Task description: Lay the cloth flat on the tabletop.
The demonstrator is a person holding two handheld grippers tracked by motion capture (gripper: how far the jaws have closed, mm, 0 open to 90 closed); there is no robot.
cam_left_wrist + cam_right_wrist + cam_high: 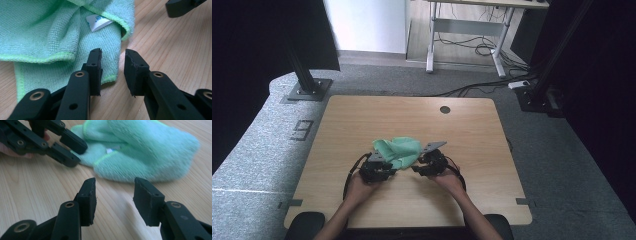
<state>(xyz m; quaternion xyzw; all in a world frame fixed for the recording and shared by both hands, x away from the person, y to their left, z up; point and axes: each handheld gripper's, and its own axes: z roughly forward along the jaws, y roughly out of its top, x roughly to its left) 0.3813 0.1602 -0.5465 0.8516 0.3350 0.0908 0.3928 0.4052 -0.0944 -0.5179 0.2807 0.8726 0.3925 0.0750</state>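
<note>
A crumpled green microfibre cloth (399, 150) lies mid-table, between my two grippers. The left gripper (393, 166) sits at the cloth's near-left edge. In the left gripper view its jaws (112, 65) stand apart over a corner of the cloth (50, 32); the left one rests above the fabric and the pads do not press on it. A white label (98, 21) shows in a fold. The right gripper (415, 169) is at the cloth's near-right side, open, with bare wood between its jaws (115, 195). The cloth (145, 152) lies just ahead of it, with the left gripper (75, 150) beyond.
The wooden table (362, 115) has a round cable hole (445, 109) near its far edge. Beyond it are grey carpet, a black post base (307, 90) at the left, a white desk frame (467, 30) and loose cables (482, 87).
</note>
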